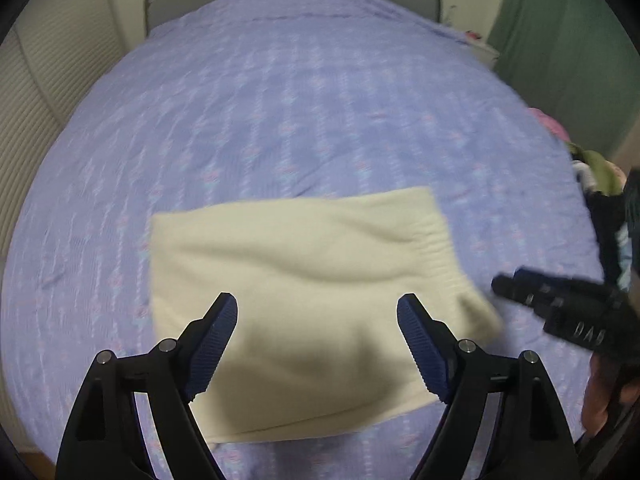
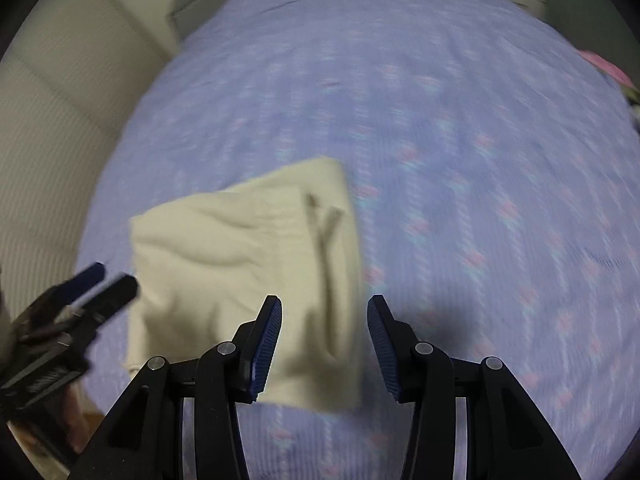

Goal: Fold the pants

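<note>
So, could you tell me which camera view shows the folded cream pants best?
The left wrist view: the pants lie nearly whole and fairly sharp, ribbed waistband visible. The right wrist view shows them motion-blurred and partly hidden behind a finger.

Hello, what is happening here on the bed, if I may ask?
A person holding a gripper in each hand is folding cream pants on a bed with a purple patterned bedspread. The pants already lie folded into a compact rectangle. The left gripper and the right gripper are both open and hold nothing; they hover above the near edge of the pants. The right wrist view is blurred, so that gripper seems to be moving.
</note>
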{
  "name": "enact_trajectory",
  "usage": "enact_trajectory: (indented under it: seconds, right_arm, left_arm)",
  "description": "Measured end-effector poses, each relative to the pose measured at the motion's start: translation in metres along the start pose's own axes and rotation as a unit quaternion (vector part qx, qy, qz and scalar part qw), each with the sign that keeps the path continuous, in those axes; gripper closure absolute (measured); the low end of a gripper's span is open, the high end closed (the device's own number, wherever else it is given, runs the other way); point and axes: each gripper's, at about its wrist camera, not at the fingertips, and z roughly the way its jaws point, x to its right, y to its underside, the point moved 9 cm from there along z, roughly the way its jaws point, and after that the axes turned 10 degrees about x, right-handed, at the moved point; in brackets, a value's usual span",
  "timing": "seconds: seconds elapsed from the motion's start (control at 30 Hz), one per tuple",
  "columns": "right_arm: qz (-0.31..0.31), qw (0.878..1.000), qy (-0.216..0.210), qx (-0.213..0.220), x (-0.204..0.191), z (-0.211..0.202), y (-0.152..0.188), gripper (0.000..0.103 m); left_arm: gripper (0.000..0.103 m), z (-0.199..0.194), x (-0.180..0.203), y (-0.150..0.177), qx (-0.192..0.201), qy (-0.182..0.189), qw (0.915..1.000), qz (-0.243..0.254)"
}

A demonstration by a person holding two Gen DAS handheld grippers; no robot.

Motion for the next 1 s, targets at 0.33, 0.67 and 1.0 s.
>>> enact_trajectory:
  seconds: [0.33,0.67,1.0]
  right_arm:
    - [-0.044,0.999,-0.022,-0.011,-0.009,0.06,-0.034,0.056]
    - [-0.03,0.995,-0.083,-0.052,-0.009,0.069,-0.01,0.064]
    - [-0.004,0.999,-0.052,-0.013,0.01,0.036,-0.024,0.095]
  left_arm:
    - [0.021,0.033,-0.012,0.003,-0.024,-0.003,0.9992,-0.032]
    - [0.021,0.037,-0.03,0.017,-0.047,-0.013,0.9982,-0.035]
    - [0.021,0.032,-0.036,0.03,-0.055,-0.017,0.9974,-0.044]
